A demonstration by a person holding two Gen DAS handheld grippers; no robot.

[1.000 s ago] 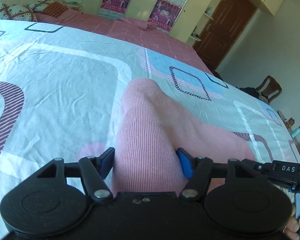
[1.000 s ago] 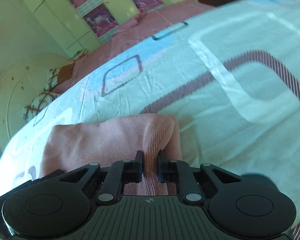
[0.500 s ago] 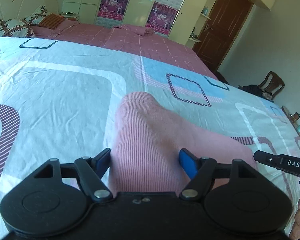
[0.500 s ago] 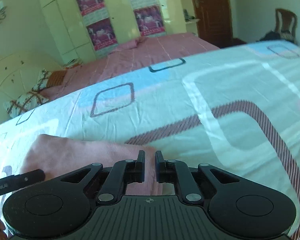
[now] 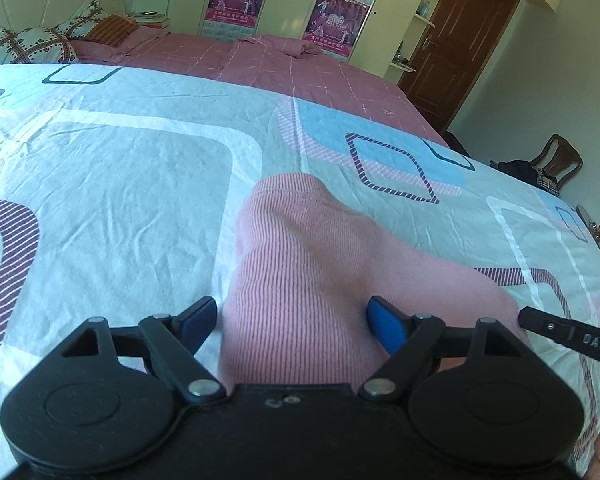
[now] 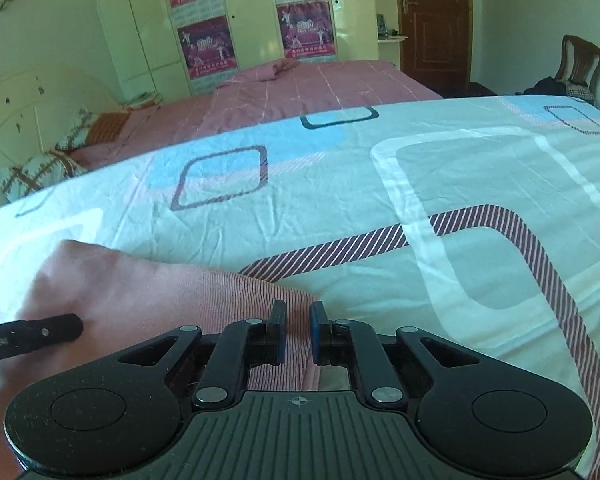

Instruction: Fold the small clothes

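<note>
A pink ribbed garment (image 5: 300,248) lies on the patterned bedsheet (image 5: 120,184), folded into a long strip. My left gripper (image 5: 292,318) straddles its near end. The jaws are opening and stand wide, with the cloth between the blue pads (image 5: 384,320) but not squeezed. In the right wrist view the same garment (image 6: 140,288) spreads to the left. My right gripper (image 6: 298,328) is shut at its right corner, with striped cloth filling the narrow slit between the pads. The tip of the left gripper (image 6: 32,332) pokes in from the left.
The sheet (image 6: 420,200) runs wide and flat to the right and ahead. A pink quilt (image 5: 284,64), pillows (image 5: 28,44) and a wardrobe with posters (image 6: 204,44) are beyond it. A wooden chair (image 5: 556,160) and a door (image 6: 432,24) stand further off.
The left jaws have spread wider around the garment. The fold raised in the right gripper now lies low on the sheet, and the right view has levelled out.
</note>
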